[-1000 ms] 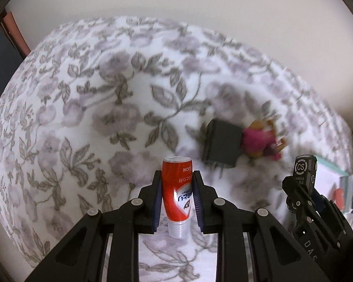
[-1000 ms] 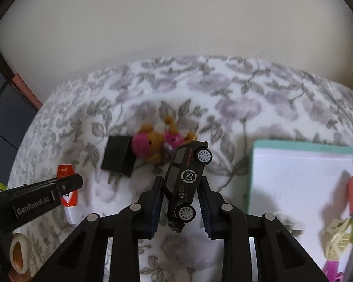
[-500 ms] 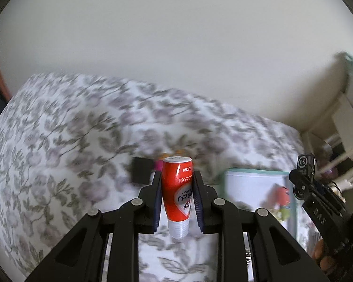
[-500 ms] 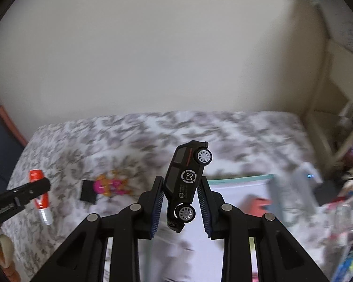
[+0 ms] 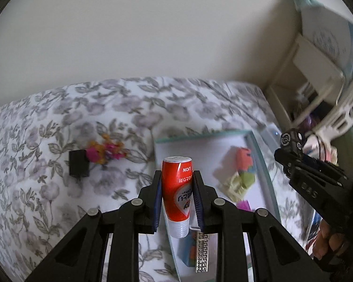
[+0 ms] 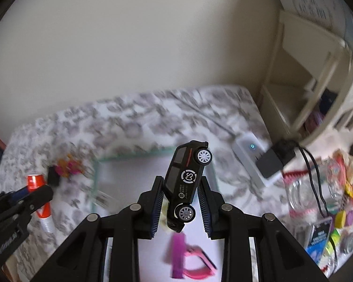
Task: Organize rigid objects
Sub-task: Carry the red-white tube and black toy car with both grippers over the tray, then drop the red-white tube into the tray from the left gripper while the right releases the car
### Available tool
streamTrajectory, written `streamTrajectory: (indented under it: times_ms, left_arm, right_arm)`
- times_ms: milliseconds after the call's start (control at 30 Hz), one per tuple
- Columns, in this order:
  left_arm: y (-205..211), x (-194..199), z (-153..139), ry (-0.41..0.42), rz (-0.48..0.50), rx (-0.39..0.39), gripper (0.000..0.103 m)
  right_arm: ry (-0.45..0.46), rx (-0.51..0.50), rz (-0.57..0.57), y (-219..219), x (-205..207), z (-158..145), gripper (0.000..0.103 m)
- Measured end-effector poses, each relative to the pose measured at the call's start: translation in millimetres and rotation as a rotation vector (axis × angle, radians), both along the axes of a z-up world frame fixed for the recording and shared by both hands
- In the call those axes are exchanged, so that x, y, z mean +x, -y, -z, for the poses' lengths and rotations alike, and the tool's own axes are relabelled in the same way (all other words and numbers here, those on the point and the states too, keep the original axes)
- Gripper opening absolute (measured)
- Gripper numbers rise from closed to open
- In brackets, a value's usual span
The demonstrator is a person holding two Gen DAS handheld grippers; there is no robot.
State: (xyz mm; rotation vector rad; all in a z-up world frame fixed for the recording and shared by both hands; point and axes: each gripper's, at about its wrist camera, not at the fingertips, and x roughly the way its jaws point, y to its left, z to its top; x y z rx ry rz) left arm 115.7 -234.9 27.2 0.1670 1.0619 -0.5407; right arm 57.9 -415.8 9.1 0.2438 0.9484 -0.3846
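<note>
Both grippers were loaded at this moment. Left gripper (image 5: 177, 202) was clenched on a red tube (image 5: 177, 188), which stood almost upright between the blue pads, its white cap pointing down toward the camera and its flat end up. Right gripper (image 6: 181, 202) was clamped on a black toy car (image 6: 187, 181), held nose-up and tilted, with one wheel above the pads and one wheel between them.

Below both tools lay a white tray with a teal rim (image 5: 258, 155) on the flowered bedcover (image 5: 47, 141). Some small things were already inside it: an orange piece (image 5: 243, 158), a pale yellow-green piece (image 5: 240, 181), and in the right view a pink clip (image 6: 188, 258). A black adapter (image 5: 78, 164) and a pink and orange figure (image 5: 106, 151) were left on the cover, just beside each other and well apart from the tray.

The step seemed to be carrying the two objects over the tray for placing. Some risks appeared from here. The car was gripped on its smooth sides at an angle, so it might turn or slip out if the hand shook. The tube could fall on the things already in the tray and push them. Since the two tools were near each other over the same tray, they could also bump if both went down together.
</note>
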Motion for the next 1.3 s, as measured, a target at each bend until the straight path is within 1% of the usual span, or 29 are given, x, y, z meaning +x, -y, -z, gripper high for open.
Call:
streamTrajectory:
  times_ms: [67, 167, 300, 400, 533, 833, 1000, 1100, 1167, 1200, 1233, 1300]
  left_arm:
    - [12, -7, 8, -0.003, 0.025, 0.033, 0.025]
    - [24, -14, 19, -0.03, 0.059, 0.053, 0.025]
    - [36, -21, 35, -0.061, 0.089, 0.079, 0.026]
    - [43, -24, 49, -0.088, 0.104, 0.106, 0.025]
    - [49, -29, 59, -0.103, 0.121, 0.13, 0.025]
    - [54, -32, 73, -0.119, 0.136, 0.167, 0.026]
    - [54, -30, 76, -0.138, 0.131, 0.164, 0.026]
    - [54, -30, 74, -0.135, 0.135, 0.16, 0.026]
    - [53, -30, 72, -0.139, 0.133, 0.152, 0.026]
    - [53, -30, 71, -0.14, 0.132, 0.149, 0.026]
    - [52, -29, 69, -0.143, 0.132, 0.143, 0.026]
    - [50, -28, 65, -0.139, 0.13, 0.137, 0.027]
  right_arm:
    - [-0.056, 0.001, 0.023, 7, 0, 13, 0.031]
    - [-0.135, 0.014, 0.058, 18, -2, 33, 0.031]
    - [-0.22, 0.069, 0.047, 25, -1, 63, 0.031]
    - [-0.251, 0.093, 0.038, 25, -1, 76, 0.031]
    - [-0.292, 0.084, 0.042, 25, -1, 86, 0.031]
    - [-0.319, 0.082, 0.041, 27, 1, 93, 0.031]
    - [-0.328, 0.074, 0.038, 24, 3, 94, 0.032]
    - [-0.32, 0.071, 0.039, 23, 3, 91, 0.033]
    - [-0.313, 0.07, 0.038, 23, 5, 89, 0.04]
    - [-0.309, 0.069, 0.039, 23, 5, 87, 0.049]
    - [-0.302, 0.068, 0.041, 23, 5, 84, 0.055]
    - [-0.284, 0.066, 0.037, 22, 5, 80, 0.055]
